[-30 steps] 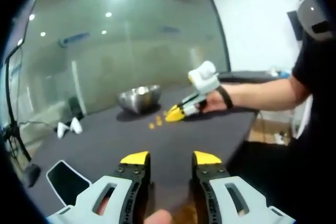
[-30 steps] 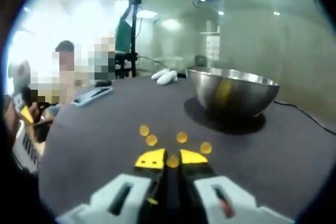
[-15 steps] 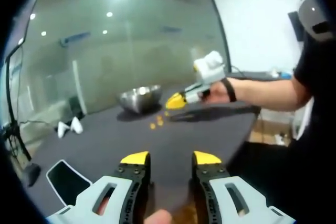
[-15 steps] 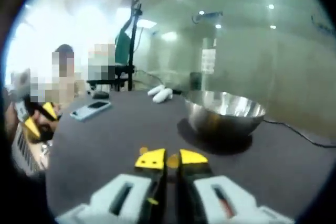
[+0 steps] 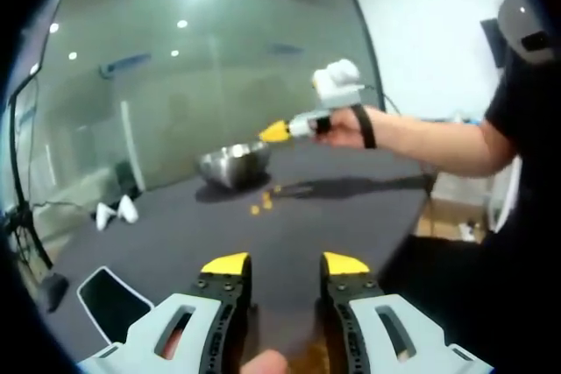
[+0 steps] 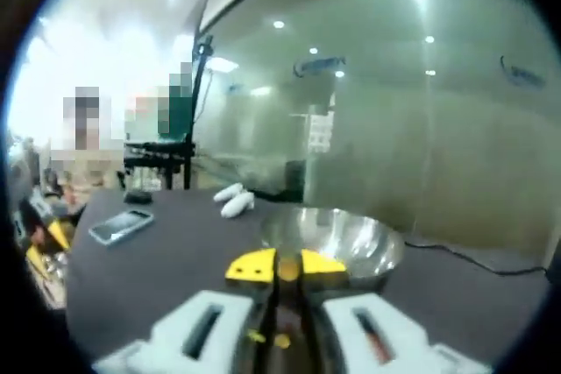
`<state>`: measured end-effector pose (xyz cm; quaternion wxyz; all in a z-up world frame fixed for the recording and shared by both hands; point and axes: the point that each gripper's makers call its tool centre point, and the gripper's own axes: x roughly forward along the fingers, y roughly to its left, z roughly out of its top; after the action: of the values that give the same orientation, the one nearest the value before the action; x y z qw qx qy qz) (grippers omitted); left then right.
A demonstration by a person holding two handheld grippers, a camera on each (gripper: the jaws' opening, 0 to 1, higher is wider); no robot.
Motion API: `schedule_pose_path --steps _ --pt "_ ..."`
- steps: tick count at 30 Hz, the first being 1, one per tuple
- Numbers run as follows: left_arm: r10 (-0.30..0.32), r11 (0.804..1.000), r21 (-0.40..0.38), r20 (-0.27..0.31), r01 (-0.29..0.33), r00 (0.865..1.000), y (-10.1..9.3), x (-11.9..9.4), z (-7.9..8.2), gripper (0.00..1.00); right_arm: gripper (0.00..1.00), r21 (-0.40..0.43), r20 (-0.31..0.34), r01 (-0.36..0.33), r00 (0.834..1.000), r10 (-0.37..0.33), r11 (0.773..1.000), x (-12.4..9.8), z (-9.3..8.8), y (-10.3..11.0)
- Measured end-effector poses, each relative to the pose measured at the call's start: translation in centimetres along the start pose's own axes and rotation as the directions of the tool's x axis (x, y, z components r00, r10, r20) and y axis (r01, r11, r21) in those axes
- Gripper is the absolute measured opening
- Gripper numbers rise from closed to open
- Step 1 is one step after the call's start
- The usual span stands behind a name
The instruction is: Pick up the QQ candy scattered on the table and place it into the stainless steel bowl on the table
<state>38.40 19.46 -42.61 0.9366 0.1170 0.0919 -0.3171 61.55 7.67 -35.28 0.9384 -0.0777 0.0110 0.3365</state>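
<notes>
Held in a person's hand, my right gripper [image 5: 275, 131] hangs in the air just above and beside the stainless steel bowl [image 5: 232, 162]. In the right gripper view it [image 6: 287, 266] is shut on a small orange QQ candy [image 6: 287, 271], with the bowl [image 6: 346, 238] straight ahead below the tips. Several more candies [image 5: 260, 206] lie on the dark table [image 5: 342, 216] in front of the bowl. My left gripper [image 5: 285, 264] stands open over the table's near part with nothing between its yellow tips.
A phone [image 5: 110, 299] lies at the near left, seen again as the phone [image 6: 123, 225]. Two white objects [image 5: 115, 212] sit at the left, near the glass wall. The person's arm [image 5: 429, 142] reaches in from the right. A cable [image 6: 456, 256] runs behind the bowl.
My right gripper has risen off the table with the candy and moved left toward the bowl. The left gripper has stayed still and open.
</notes>
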Motion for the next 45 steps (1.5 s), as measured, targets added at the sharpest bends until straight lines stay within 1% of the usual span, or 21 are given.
schedule_pose_path --steps 2,3,8,10,12,16,21,25,27,31,32,35,38,45 --pt "0.001 1.0 0.0 0.001 -0.001 1.0 0.1 -0.1 0.1 0.33 0.1 -0.007 0.005 0.003 1.0 -0.003 1.0 0.6 0.6 -0.5" --pt "0.003 1.0 -0.001 0.002 -0.003 1.0 0.2 -0.1 0.1 0.33 0.1 -0.01 0.008 0.011 1.0 -0.011 1.0 1.2 1.1 -1.1" --pt "0.008 1.0 -0.002 0.003 -0.008 1.0 0.4 -0.1 0.1 0.33 0.1 -0.032 0.019 0.016 1.0 -0.016 0.999 3.0 1.8 -2.3" --pt "0.006 1.0 -0.004 0.0 -0.006 1.0 0.4 0.0 0.0 0.33 0.1 -0.057 0.014 0.01 1.0 -0.01 0.998 4.0 1.9 -2.6" --pt "0.004 1.0 -0.004 -0.003 -0.004 1.0 0.4 0.1 -0.2 0.33 0.1 -0.063 -0.002 0.004 1.0 -0.005 0.998 4.9 1.7 -2.9" --pt "0.003 1.0 -0.008 -0.006 -0.003 1.0 0.5 0.2 -0.3 0.33 0.1 -0.055 -0.003 -0.006 1.0 0.005 0.998 6.2 1.9 -3.4" --pt "0.004 1.0 -0.012 -0.009 -0.004 1.0 0.6 0.3 -0.3 0.33 0.1 -0.017 -0.017 0.001 1.0 -0.001 1.0 7.3 1.7 -4.4" --pt "0.004 1.0 -0.007 -0.004 -0.004 1.0 0.7 0.3 -0.3 0.33 0.1 -0.008 -0.036 0.0 0.999 0.0 1.0 7.7 1.3 -4.7" --pt "0.008 1.0 -0.019 -0.001 -0.008 1.0 0.9 0.2 -0.4 0.33 0.1 -0.004 -0.043 0.003 0.999 -0.003 1.0 7.8 1.1 -4.9" --pt "0.002 1.0 -0.014 -0.011 -0.002 1.0 0.7 0.3 -0.7 0.33 0.1 0.008 -0.05 0.012 0.999 -0.012 1.0 7.8 0.7 -5.3" --pt "0.0 1.0 -0.017 -0.009 0.0 1.0 0.7 0.3 -0.7 0.33 0.11 0.009 -0.053 0.014 0.999 -0.014 1.0 7.8 0.6 -5.3" --pt "0.003 1.0 -0.019 -0.009 -0.003 1.0 0.8 0.3 -0.7 0.33 0.21 0.023 -0.069 0.018 0.997 -0.016 1.0 7.8 0.1 -5.4" --pt "0.003 1.0 -0.021 -0.013 -0.003 1.0 0.7 0.3 -0.8 0.33 0.17 0.04 -0.069 0.015 0.998 -0.012 0.999 7.4 0.0 -5.4" --pt "0.002 1.0 -0.023 -0.013 -0.003 1.0 0.7 0.7 -0.8 0.33 0.17 0.034 -0.067 0.019 0.998 -0.017 0.999 6.7 0.1 -5.6"
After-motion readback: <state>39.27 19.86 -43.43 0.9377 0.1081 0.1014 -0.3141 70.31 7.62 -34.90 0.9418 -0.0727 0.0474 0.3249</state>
